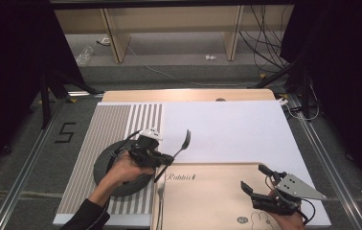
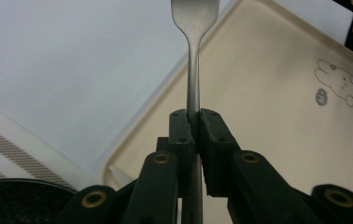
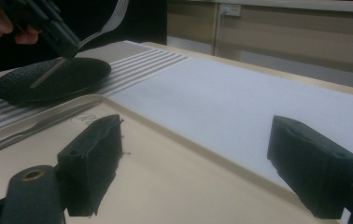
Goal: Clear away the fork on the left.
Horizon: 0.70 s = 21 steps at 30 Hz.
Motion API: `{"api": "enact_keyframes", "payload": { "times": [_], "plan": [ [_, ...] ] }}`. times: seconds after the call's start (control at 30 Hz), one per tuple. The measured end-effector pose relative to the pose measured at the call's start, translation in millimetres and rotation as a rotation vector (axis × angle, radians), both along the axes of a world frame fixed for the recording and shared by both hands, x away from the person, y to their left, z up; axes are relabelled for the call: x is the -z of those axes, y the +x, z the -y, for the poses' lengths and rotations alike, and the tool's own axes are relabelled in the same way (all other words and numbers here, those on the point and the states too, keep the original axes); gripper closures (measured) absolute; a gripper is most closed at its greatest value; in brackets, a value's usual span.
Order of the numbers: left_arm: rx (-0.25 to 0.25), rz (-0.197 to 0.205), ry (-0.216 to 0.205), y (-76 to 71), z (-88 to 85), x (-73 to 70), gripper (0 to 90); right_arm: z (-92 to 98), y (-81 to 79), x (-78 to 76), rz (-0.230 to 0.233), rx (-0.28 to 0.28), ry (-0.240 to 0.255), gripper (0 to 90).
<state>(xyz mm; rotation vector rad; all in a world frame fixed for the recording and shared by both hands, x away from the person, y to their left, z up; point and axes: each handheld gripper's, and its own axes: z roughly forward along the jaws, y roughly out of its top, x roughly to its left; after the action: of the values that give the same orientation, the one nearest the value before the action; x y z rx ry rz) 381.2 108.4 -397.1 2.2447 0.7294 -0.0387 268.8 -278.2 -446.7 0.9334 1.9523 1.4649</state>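
We've got the left gripper (image 1: 162, 159) pinching a metal fork (image 1: 181, 144) mid-handle, tines up and tilted toward the white mat (image 1: 227, 129), held in the air between the dark round plate (image 1: 103, 165) and the beige tray (image 1: 208, 196). The right gripper (image 1: 255, 182) hovers over the tray's right side, jaws spread wide with nothing between them. Risks, as we judge them: the grip sits on a thin, smooth handle, so the fork could pivot or slip between the pads; its low end could clip the tray rim on the way in.
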Motion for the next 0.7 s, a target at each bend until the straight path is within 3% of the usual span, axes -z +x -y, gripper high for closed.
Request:
{"api": "enact_keyframes", "payload": {
  "times": [0.27,0.33,0.37,0.7],
  "plan": [
    [0.045,-0.034,0.020,-22.6,13.3,9.5,83.3,-0.9,-0.7,-0.5,0.003,-0.002,0.002,18.8],
    [0.038,-0.053,-0.008,-24.0,13.8,12.4,83.4,-1.0,-0.6,-0.4,0.004,-0.001,0.003,18.8],
    [0.042,-0.083,-0.027,-22.8,14.0,15.5,83.4,-1.0,-0.7,-0.3,0.000,-0.001,0.004,18.8],
    [0.050,-0.095,0.011,-32.1,22.8,23.1,83.4,-1.6,-1.2,-0.6,0.003,-0.003,-0.001,18.8]
  ]
}}
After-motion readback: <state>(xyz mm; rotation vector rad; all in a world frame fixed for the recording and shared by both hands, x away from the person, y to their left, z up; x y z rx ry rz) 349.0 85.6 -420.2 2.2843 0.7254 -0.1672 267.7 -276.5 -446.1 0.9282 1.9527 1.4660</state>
